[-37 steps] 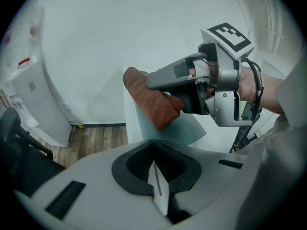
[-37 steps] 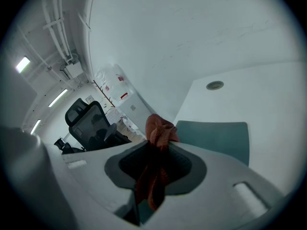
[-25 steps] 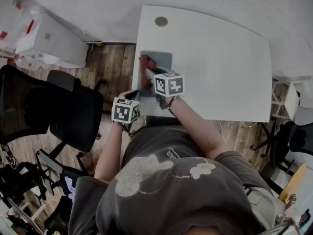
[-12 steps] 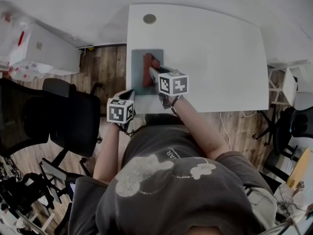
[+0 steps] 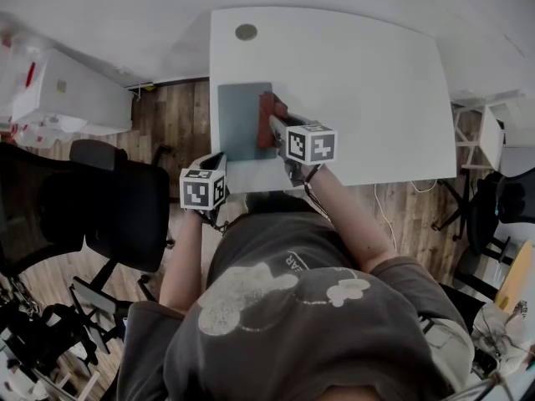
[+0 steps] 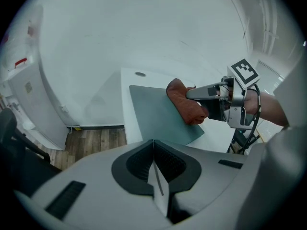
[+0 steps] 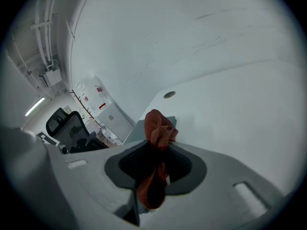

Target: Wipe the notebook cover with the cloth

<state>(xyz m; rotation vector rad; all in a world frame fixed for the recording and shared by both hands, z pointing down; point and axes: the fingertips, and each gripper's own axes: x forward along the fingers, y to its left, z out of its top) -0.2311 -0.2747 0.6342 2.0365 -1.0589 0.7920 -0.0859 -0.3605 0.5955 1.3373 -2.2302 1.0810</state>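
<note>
A grey-green notebook lies flat near the front left corner of the white table. My right gripper is shut on a bunched red cloth, which rests at the notebook's right edge. In the right gripper view the cloth sticks out past the jaws and hangs down between them. From the left gripper view the notebook shows with the cloth on its far right side. My left gripper hangs shut and empty at the table's front edge, short of the notebook; its jaws meet.
A round cable hole sits at the table's back left. A black office chair stands on the wooden floor to the left, with a white cabinet beyond it. Bare white tabletop spreads to the right of the notebook.
My right gripper has dragged the red cloth across the notebook cover from its left side to its right edge. The left gripper has stayed by the table's front edge.
</note>
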